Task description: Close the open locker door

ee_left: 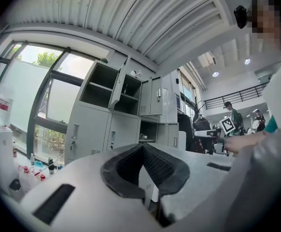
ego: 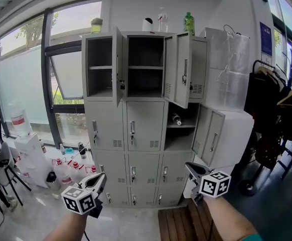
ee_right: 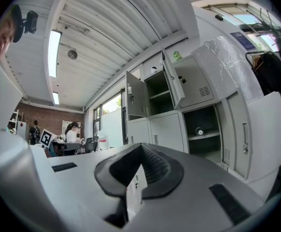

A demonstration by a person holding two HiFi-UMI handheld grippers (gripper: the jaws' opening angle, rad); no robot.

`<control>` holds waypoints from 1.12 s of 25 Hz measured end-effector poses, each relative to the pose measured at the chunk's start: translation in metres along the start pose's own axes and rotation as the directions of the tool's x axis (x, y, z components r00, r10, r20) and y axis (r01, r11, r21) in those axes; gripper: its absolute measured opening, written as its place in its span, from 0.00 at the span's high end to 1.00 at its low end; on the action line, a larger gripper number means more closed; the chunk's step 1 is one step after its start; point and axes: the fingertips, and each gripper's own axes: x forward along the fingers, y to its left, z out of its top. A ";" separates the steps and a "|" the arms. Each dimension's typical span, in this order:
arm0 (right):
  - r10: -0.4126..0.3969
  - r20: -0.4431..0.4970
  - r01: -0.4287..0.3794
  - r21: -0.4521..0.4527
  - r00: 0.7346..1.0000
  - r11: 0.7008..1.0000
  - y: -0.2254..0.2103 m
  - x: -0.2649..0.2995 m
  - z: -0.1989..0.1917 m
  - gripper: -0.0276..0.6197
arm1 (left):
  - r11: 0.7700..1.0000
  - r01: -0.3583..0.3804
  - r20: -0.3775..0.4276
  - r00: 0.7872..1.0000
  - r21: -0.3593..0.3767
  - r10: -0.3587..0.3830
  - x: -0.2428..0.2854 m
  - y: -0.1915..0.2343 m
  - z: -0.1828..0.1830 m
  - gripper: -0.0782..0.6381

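Observation:
A grey locker bank (ego: 136, 129) stands ahead with several doors open. In the top row, one door (ego: 117, 67) swings out at the left and two more (ego: 182, 69) at the right. A middle-row door (ego: 209, 134) at the right hangs wide open, with a bottle (ego: 176, 118) on the shelf inside. My left gripper (ego: 99, 178) and right gripper (ego: 190, 167) are held low, well short of the lockers. Both are shut and hold nothing. The lockers (ee_left: 106, 129) show beyond the shut left gripper (ee_left: 141, 148), and the open compartments (ee_right: 179, 105) beyond the shut right gripper (ee_right: 140, 148).
Bottles (ego: 188, 23) stand on top of the lockers. Water jugs (ego: 68, 172) and a dispenser (ego: 28, 152) sit on the floor at the left by the windows. A rack of dark clothes (ego: 274, 114) stands at the right. A wooden panel (ego: 183, 222) lies before the lockers.

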 end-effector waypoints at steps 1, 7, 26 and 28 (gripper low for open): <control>-0.010 0.003 0.010 0.000 1.000 1.000 -0.001 0.019 -0.001 0.96 | 1.000 0.014 0.002 1.000 -0.001 -0.014 0.010 0.017 0.002 0.89; -0.076 0.024 0.075 0.025 0.997 0.997 -0.007 0.134 0.008 0.96 | 0.995 0.096 -0.015 0.995 0.037 -0.095 0.076 0.116 0.041 0.89; -0.023 0.033 0.023 -0.022 0.999 0.999 -0.074 0.254 0.038 0.96 | 0.980 0.070 0.118 0.989 0.186 -0.093 0.189 0.153 0.173 0.89; 0.005 0.027 -0.005 -0.025 1.000 1.000 -0.081 0.257 0.039 0.96 | 0.978 0.025 0.159 0.986 0.206 -0.058 0.187 0.142 0.201 0.89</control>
